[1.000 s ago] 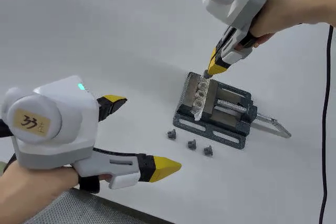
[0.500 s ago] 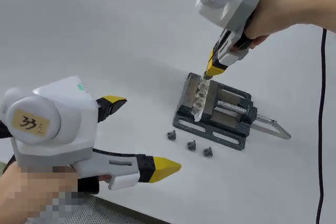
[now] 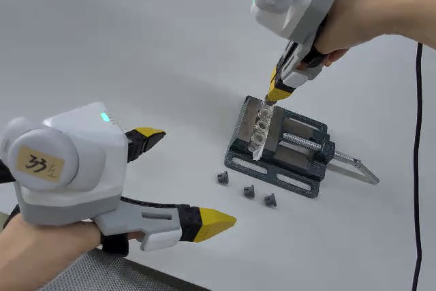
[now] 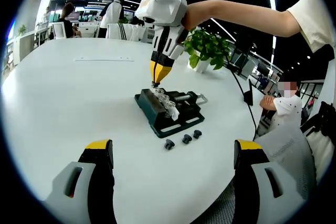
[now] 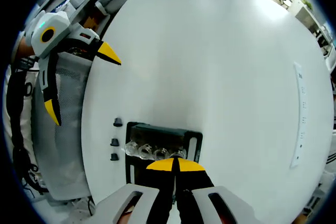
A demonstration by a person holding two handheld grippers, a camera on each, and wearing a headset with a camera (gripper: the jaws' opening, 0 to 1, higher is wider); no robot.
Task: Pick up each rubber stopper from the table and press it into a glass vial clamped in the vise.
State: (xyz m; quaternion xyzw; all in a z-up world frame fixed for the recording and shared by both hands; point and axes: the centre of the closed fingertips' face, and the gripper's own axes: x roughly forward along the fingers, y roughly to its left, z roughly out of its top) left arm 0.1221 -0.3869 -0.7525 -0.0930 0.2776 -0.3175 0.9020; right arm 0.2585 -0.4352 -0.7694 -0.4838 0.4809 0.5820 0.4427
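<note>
Right gripper (image 3: 270, 100): jaws pressed together, tip down on the end vial (image 3: 264, 110) in the vise (image 3: 303, 161); can't tell if anything's pinched. Three stoppers (image 3: 249, 191) lie in a row on the surface (image 3: 136, 46), just beside the vise, near-edge side. Left gripper (image 3: 196, 176): jaws spread, over the near edge.

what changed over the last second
The right gripper leaned slightly left, more upright, its shut tips staying at the far vial in the vise. The left gripper stayed open, and the three stoppers stayed on the table.
</note>
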